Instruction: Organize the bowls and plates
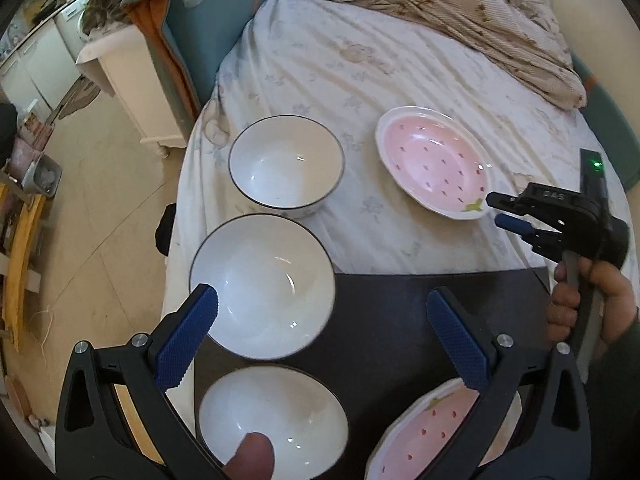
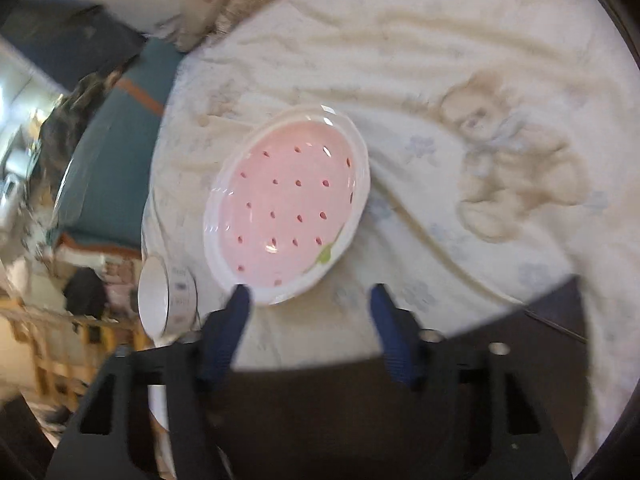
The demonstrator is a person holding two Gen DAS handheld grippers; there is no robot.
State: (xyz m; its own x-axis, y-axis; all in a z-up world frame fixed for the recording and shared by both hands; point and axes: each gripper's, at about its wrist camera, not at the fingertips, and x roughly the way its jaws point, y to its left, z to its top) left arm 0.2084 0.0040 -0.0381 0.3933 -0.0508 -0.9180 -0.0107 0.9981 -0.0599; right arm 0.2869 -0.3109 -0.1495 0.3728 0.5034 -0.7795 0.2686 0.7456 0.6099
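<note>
Three white bowls show in the left wrist view: a far bowl (image 1: 286, 166) on the bed sheet, a middle bowl (image 1: 262, 286) at the edge of a dark board (image 1: 392, 312), and a near bowl (image 1: 274, 420). My left gripper (image 1: 322, 304) is open, its left finger over the middle bowl's rim. A pink strawberry plate (image 1: 436, 166) lies on the sheet; a second one (image 1: 436, 436) lies on the board under my right finger. My right gripper (image 1: 494, 210) is open beside the far plate (image 2: 286, 208), which sits just ahead of its fingertips (image 2: 310, 294).
A rumpled blanket (image 1: 460, 12) covers the far part of the bed. A white cabinet (image 1: 132, 84) and blue cushion (image 1: 208, 40) stand left of the bed. The floor (image 1: 100, 220) drops away on the left. A white bowl (image 2: 164, 300) shows at left in the right wrist view.
</note>
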